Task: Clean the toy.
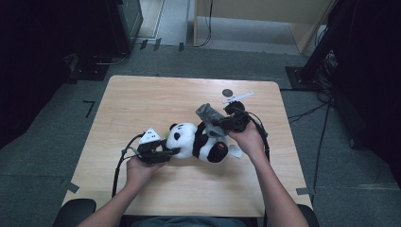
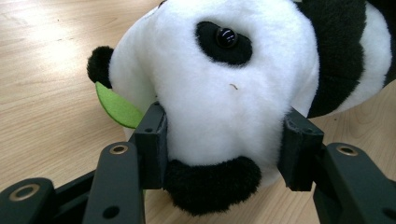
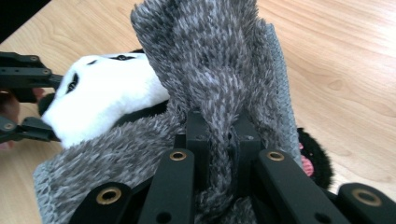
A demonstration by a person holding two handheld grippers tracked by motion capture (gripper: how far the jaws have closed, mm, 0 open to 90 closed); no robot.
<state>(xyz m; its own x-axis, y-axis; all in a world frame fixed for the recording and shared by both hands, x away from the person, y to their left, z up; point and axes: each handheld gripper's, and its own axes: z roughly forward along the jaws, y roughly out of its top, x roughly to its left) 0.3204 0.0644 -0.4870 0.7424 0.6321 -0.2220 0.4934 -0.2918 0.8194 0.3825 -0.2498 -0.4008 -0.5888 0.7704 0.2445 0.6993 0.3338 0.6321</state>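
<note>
In the high view the person's forearms come in from the near edge of the table. The left tool lies low over the wood, its jaws clamped on the head of the panda, one jaw on each side of the white muzzle. In the left gripper view the jaws press into the plush at both cheeks, the black nose patch just above them, and a green leaf sticks out beside the panda's ear. The panda lies on its side near the table's middle, head toward the left tool, black limbs toward the right.

Just past it, the right tool is held above the panda's body, its jaws closed tight on a fold of the grey cloth. In the right gripper view the fuzzy cloth bunches between the jaws and drapes over the panda's back.

Farther on, a small dark disc rests near the table's far edge.
</note>
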